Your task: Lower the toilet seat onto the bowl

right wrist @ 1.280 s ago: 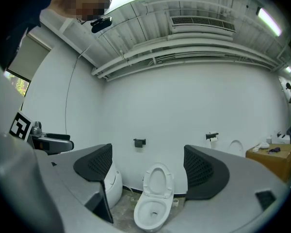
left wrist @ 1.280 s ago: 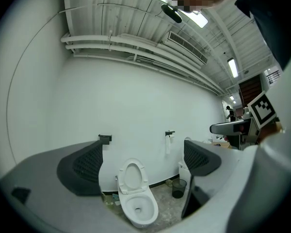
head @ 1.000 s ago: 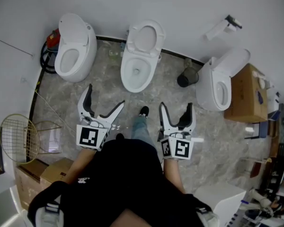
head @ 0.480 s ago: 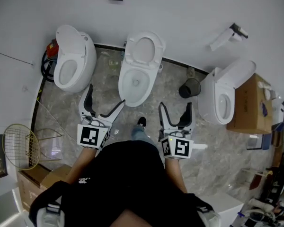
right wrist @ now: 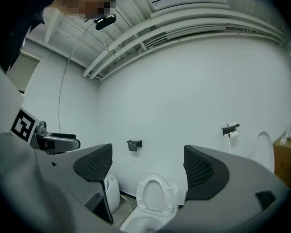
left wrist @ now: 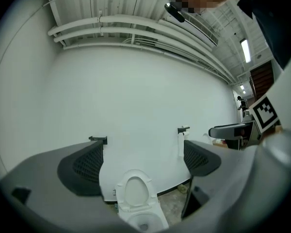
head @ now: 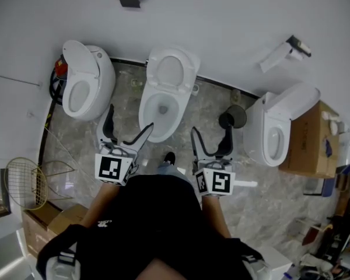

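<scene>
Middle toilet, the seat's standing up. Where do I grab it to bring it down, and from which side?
Take the seat by its free top edge, the part farthest from the hinge, coming from the front where you stand. It stands upright against the back, so probably only that upper rim offers a pinch. The left gripper and right gripper are both open and empty.

3 toilets (head: 84, 83) (head: 166, 74) (head: 280, 118), 2 tongs (head: 130, 116) (head: 210, 127), 1 black bin (head: 232, 117), 1 wire basket (head: 23, 182)
</scene>
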The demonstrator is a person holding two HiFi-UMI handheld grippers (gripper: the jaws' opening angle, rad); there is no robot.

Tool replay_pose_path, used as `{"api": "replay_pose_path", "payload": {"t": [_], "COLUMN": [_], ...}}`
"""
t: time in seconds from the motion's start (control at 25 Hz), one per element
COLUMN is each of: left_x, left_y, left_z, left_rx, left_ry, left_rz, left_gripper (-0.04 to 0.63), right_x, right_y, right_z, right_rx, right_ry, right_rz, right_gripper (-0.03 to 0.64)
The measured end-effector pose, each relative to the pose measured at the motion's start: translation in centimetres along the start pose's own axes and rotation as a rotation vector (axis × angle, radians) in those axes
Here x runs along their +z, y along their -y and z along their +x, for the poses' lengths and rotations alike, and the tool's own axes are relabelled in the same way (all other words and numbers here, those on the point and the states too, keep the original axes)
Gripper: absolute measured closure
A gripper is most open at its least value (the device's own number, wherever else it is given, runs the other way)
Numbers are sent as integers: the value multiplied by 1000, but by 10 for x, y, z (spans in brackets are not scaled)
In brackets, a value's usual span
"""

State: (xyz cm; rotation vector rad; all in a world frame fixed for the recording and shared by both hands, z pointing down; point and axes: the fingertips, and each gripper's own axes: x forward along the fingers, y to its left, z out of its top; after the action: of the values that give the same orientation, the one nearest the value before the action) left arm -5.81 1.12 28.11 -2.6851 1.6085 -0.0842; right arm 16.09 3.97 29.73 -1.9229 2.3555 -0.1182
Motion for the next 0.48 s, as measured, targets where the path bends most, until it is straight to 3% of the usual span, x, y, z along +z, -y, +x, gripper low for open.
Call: {"api": "replay_pose_path", "payload": {"t": [0.48], "left_x": [-23], "left_y": [-5], "left_z": [57], "left_rx": [-29], "left_ry": [-67], "left_rz": [8], "left_gripper": [89], "right_x": [-13], "right_y": [29], "right_z": [51], "right_rx": [0], "right_ry": [-27], "right_rz": [58], "right_gripper": [170]}}
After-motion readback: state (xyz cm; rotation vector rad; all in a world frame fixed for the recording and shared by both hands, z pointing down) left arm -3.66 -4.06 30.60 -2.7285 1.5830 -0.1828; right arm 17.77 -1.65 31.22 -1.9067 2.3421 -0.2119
